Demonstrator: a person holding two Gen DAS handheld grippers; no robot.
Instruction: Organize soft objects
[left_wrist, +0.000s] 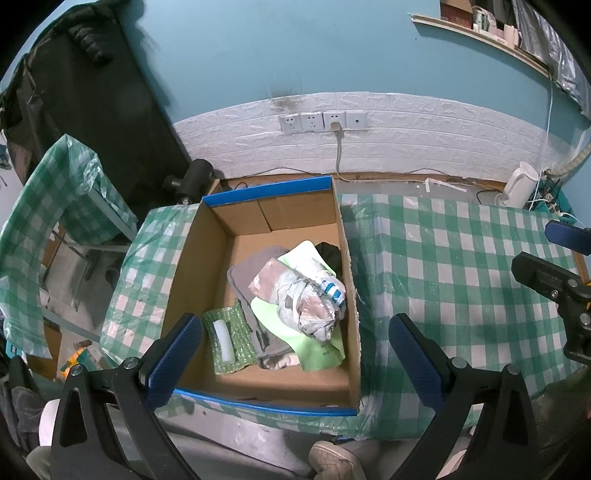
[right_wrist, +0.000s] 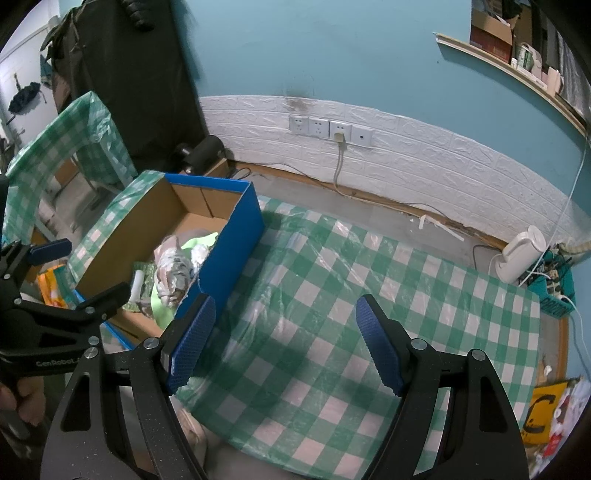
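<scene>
A blue-sided cardboard box (left_wrist: 192, 258) stands on the green checked table. In it lie a crumpled silvery plastic bag (left_wrist: 310, 295), a light green bag (left_wrist: 314, 350), a grey cloth (left_wrist: 247, 273), a dark item (left_wrist: 330, 253) and a green bubble-wrap pack (left_wrist: 229, 339) with a white tube. My left gripper (left_wrist: 295, 354) is open and empty above the box's near edge. My right gripper (right_wrist: 284, 347) is open and empty over the bare tablecloth right of the box (right_wrist: 236, 236). The right gripper shows at the left wrist view's right edge (left_wrist: 554, 258).
A white kettle (right_wrist: 521, 254) stands at the table's far right corner beside a teal basket (right_wrist: 554, 291) of cables. A wall socket strip (right_wrist: 328, 129) with a plugged cord is behind. A second checked table (left_wrist: 70, 192) and a black cabinet (left_wrist: 99, 110) stand left.
</scene>
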